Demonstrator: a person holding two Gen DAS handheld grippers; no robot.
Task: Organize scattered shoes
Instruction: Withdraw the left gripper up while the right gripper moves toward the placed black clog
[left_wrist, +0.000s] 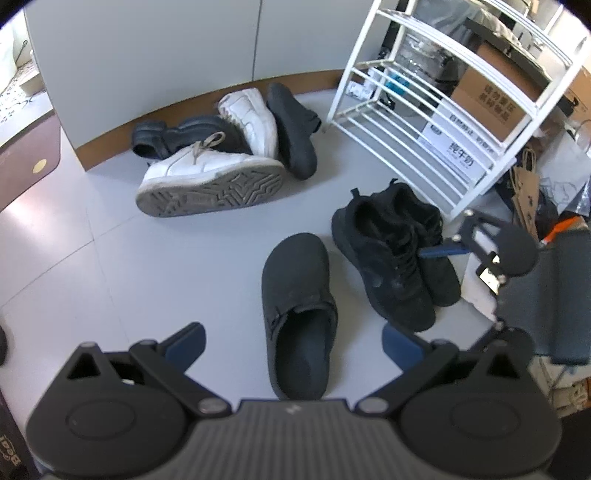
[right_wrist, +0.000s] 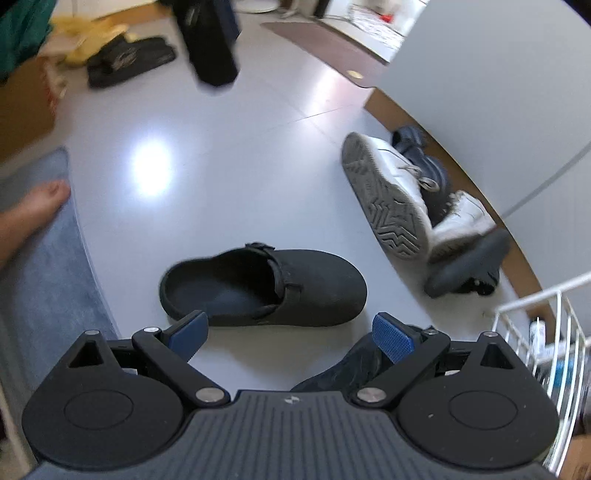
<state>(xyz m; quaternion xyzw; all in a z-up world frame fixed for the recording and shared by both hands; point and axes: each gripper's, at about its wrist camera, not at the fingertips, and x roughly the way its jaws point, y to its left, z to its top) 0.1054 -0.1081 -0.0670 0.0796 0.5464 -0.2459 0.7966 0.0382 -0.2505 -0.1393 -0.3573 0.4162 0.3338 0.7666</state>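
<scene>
A black clog lies upright on the pale floor, alone in the open space before the left gripper. In the left wrist view its long axis runs almost straight away from the camera: the open heel is nearest, between the spread blue pads, and the rounded toe points toward the far wall. The left gripper's jaws stand wide and touch nothing.

Just right of the clog sits a pair of black lace-up sneakers, side by side, heels toward the white wire rack and toes slanting toward the camera and right. The right gripper hovers over them, jaws wide apart and holding nothing.

Against the wall a heap holds a white sneaker tipped on its side with its grey sole facing the camera, a second white sneaker, a dark shoe and the matching black clog, tilted with its sole showing.
</scene>
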